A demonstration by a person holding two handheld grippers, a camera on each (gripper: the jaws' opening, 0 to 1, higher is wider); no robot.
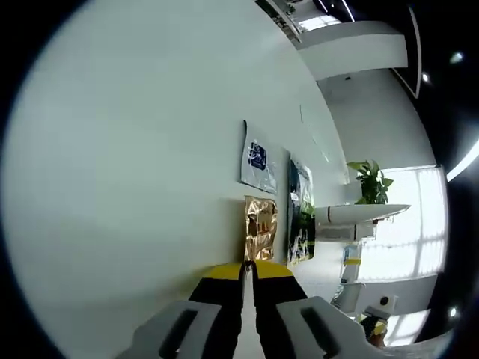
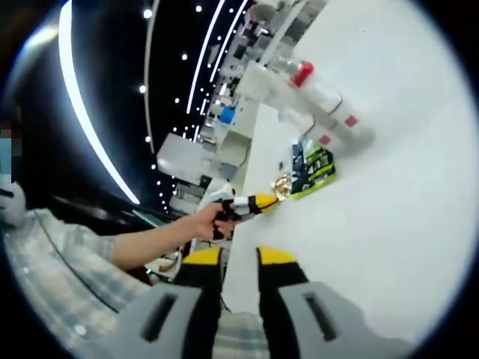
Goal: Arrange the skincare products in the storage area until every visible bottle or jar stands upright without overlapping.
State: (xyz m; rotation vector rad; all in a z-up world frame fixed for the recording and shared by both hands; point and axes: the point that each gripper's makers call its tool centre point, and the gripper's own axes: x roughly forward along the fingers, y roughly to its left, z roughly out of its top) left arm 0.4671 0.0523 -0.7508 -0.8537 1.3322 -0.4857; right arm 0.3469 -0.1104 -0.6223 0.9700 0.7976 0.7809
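A: How did the left gripper (image 1: 248, 271) stand?

B: In the left gripper view its yellow-tipped jaws were pressed together with nothing between them, over a white table (image 1: 135, 187). Just past the tips, at twelve o'clock, lay a gold pouch (image 1: 260, 228).

A: And around the pouch?

B: A white packet (image 1: 258, 163) with a blue mark lay beyond it, also at twelve. A dark green packet (image 1: 300, 213) lay near, at about two o'clock from the pouch. A plant (image 1: 370, 182) stood far off at three o'clock.

A: What of the right gripper (image 2: 239, 258)?

B: In the right gripper view its jaws were spread and held nothing. Straight past them a hand (image 2: 213, 219) gripped the left gripper (image 2: 258, 202), whose tip sat just beside the gold pouch (image 2: 281, 185); the green packet (image 2: 312, 166) lay at one o'clock from that.

A: The skincare products?

B: Further out at one o'clock, by the table's far edge: a red-capped bottle (image 2: 302, 74) and some white tubes (image 2: 333, 112) that looked to be lying down, though blur left that uncertain. None were near either gripper.
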